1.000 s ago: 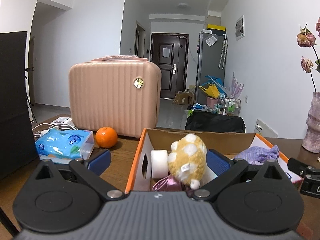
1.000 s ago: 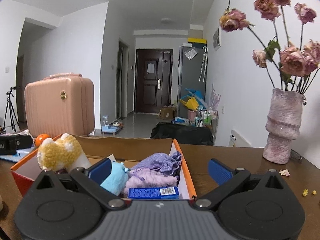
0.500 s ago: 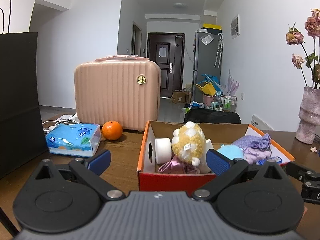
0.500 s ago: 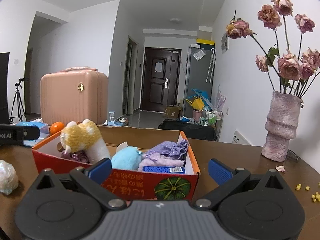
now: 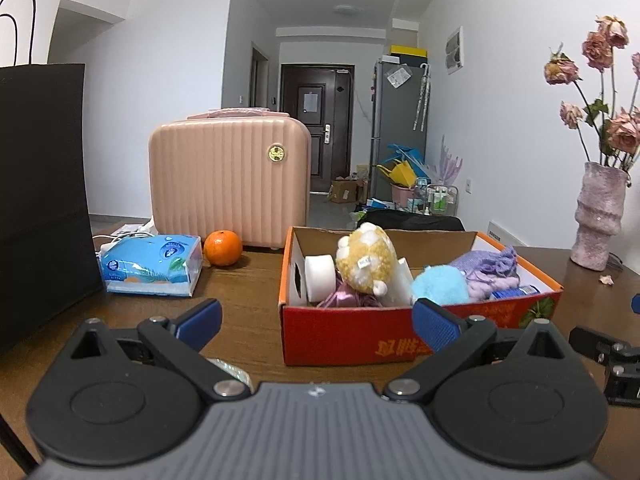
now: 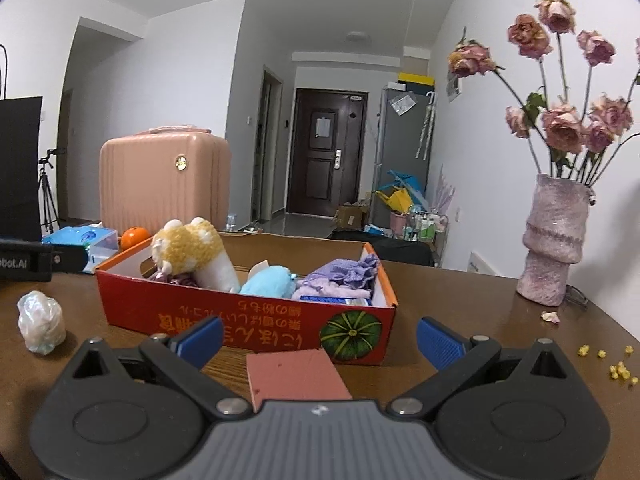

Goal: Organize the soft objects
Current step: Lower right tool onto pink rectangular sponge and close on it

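A red cardboard box (image 5: 384, 334) (image 6: 240, 316) on the wooden table holds a yellow plush toy (image 5: 366, 264) (image 6: 186, 246), a light blue plush (image 5: 438, 284) (image 6: 266, 282), purple cloth pouches (image 5: 490, 270) (image 6: 344, 274) and a white roll (image 5: 319, 272). My left gripper (image 5: 316, 322) is open, back from the box's near left corner, with nothing in it. My right gripper (image 6: 318, 338) is open in front of the box. A pink sponge block (image 6: 294, 376) lies between its fingers, untouched. A crumpled white bundle (image 6: 40, 322) lies left of the box.
A pink suitcase (image 5: 228, 182), an orange (image 5: 223, 242) and a blue tissue pack (image 5: 150, 264) stand behind and left of the box. A black paper bag (image 5: 40, 200) rises at far left. A vase of dried roses (image 6: 554, 240) stands at right, with crumbs (image 6: 618, 368) nearby.
Both grippers have pulled back from over the box towards the near table edge. The box's front wall, the pink sponge block and the white bundle have come into view.
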Motion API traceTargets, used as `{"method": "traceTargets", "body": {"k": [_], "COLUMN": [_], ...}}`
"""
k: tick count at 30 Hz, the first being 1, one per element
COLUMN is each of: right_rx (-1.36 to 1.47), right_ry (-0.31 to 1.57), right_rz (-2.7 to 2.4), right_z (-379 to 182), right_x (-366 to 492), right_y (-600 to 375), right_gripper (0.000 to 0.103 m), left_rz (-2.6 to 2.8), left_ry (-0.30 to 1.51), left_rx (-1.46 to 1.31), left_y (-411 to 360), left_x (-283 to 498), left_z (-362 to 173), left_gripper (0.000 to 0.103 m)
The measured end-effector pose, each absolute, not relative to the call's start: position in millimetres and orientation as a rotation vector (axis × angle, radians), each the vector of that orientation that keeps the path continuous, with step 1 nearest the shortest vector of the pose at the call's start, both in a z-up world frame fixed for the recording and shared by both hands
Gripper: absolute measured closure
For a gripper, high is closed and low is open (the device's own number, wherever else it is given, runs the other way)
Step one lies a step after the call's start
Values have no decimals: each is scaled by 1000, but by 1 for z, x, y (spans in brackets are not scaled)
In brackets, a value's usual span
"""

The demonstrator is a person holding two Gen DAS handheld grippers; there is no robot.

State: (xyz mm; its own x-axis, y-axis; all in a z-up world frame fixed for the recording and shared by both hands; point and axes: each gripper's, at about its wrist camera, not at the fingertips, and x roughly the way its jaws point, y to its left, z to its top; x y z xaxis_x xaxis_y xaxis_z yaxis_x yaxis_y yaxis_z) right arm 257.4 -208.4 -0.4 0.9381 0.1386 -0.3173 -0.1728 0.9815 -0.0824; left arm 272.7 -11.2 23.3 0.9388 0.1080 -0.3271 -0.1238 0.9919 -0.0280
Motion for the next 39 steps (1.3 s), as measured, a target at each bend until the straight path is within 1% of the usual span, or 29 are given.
{"method": "traceTargets", "body": {"k": [17,25,39], "right_rx": [-73,-96,-146], "right_ry": [325,341,451], "right_rz": [159,166,165], "right_z": [1,-4,-25], "right_x": [236,238,265], "right_y": [-222,-216,-202], "right_gripper": [0,0,0], "left_rz": [92,64,62], "left_ry": [360,374,404], "left_rx": [-47,-46,-65], "left_y": [-9,-10,-4], "left_x": [240,238,242], "left_z": [14,11,10], "left_gripper": [0,0,0]}}
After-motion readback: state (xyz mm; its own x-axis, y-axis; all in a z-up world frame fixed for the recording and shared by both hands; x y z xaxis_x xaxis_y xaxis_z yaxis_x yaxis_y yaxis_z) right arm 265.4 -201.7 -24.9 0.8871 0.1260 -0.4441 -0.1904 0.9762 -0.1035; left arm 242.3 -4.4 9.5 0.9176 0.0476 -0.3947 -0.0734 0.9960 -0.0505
